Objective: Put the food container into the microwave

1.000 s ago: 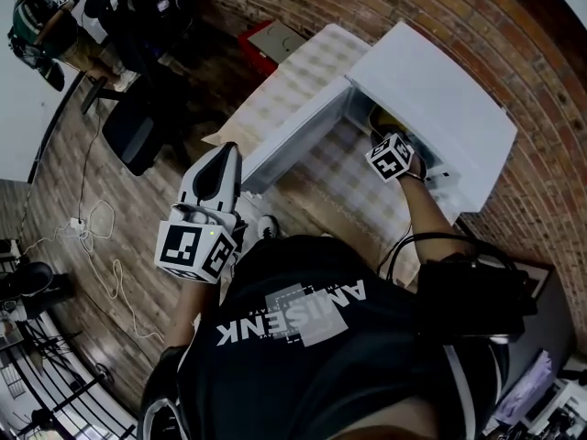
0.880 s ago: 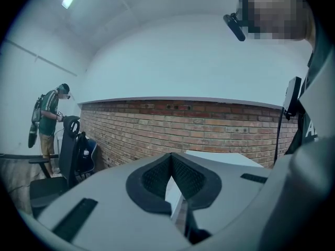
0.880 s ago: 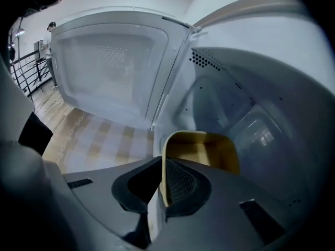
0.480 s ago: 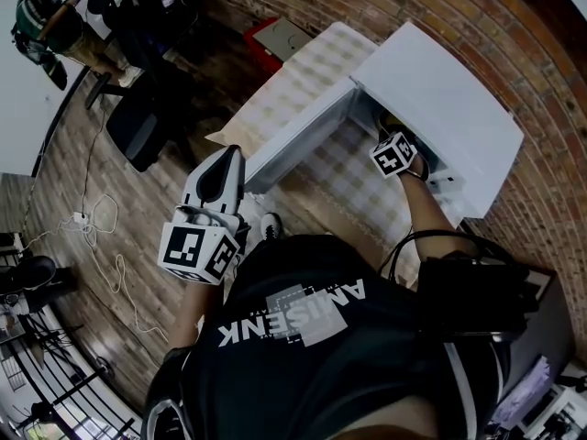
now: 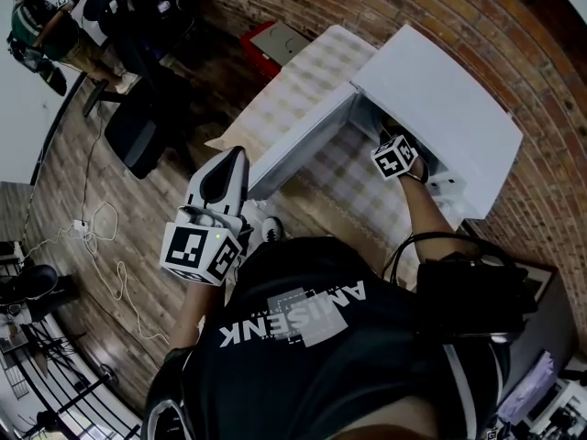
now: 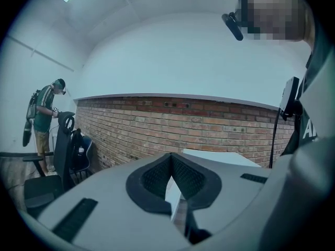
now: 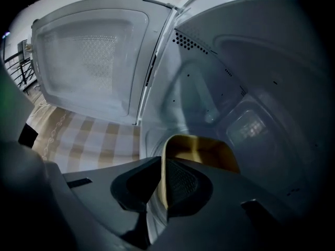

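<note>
The white microwave (image 5: 449, 108) stands on a table with its door (image 5: 298, 145) swung open to the left. My right gripper (image 5: 393, 149) reaches into the cavity. In the right gripper view the right gripper (image 7: 163, 184) is shut on the rim of a yellow food container (image 7: 207, 151), held inside the cavity (image 7: 209, 77) just above its floor; the open door (image 7: 89, 56) is at the left. My left gripper (image 5: 234, 159) hangs away from the microwave, beside the table's near edge. In the left gripper view the left gripper (image 6: 171, 161) is shut on nothing and points at a brick wall.
A checked cloth (image 5: 303, 81) covers the table. On the wooden floor are a red box (image 5: 275, 39), a dark office chair (image 5: 133, 131) and loose cables (image 5: 101, 255). A person (image 5: 46, 35) stands at the far left. A brick wall runs behind the microwave.
My right gripper has pushed slightly deeper into the microwave; the yellow container no longer shows in the head view. The left gripper has hardly moved.
</note>
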### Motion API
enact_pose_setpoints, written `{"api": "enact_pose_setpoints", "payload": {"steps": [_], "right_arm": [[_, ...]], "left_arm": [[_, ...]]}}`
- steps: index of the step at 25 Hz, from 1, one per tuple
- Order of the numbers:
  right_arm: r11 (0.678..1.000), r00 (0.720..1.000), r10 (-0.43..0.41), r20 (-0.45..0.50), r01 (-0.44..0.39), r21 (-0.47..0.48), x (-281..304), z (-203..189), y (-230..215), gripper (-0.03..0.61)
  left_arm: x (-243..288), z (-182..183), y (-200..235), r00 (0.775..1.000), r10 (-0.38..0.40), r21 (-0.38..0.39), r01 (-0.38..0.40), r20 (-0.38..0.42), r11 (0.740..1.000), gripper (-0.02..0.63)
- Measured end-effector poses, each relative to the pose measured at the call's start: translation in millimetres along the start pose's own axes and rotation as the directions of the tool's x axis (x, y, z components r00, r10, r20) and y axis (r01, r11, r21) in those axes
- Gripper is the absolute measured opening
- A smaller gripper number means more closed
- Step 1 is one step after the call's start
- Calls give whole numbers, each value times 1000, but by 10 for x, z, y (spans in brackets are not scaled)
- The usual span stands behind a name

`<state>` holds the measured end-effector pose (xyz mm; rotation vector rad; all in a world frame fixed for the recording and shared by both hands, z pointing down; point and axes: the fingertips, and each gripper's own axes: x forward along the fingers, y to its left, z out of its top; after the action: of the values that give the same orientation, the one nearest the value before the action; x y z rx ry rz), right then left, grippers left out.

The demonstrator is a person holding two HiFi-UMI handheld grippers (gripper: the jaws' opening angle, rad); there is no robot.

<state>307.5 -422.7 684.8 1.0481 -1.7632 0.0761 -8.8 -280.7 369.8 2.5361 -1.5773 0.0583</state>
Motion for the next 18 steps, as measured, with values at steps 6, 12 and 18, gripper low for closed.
{"api": "enact_pose_setpoints", "payload": {"steps": [6,12,18], "right_arm": [[998,998,-48,32,46,43,-182,77,-60,130],[994,993,-76,87,69,81,-577,212,-11,130],[987,983,-94,156,72,145,-1060,434,120,123]], "left_arm": [[102,55,23,999,-55,8,55,0,998,12],[301,54,-50,986,-166,14,167,-19,986,12],[473,82,-203,955,-297,20,298,-21,954,12]]}}
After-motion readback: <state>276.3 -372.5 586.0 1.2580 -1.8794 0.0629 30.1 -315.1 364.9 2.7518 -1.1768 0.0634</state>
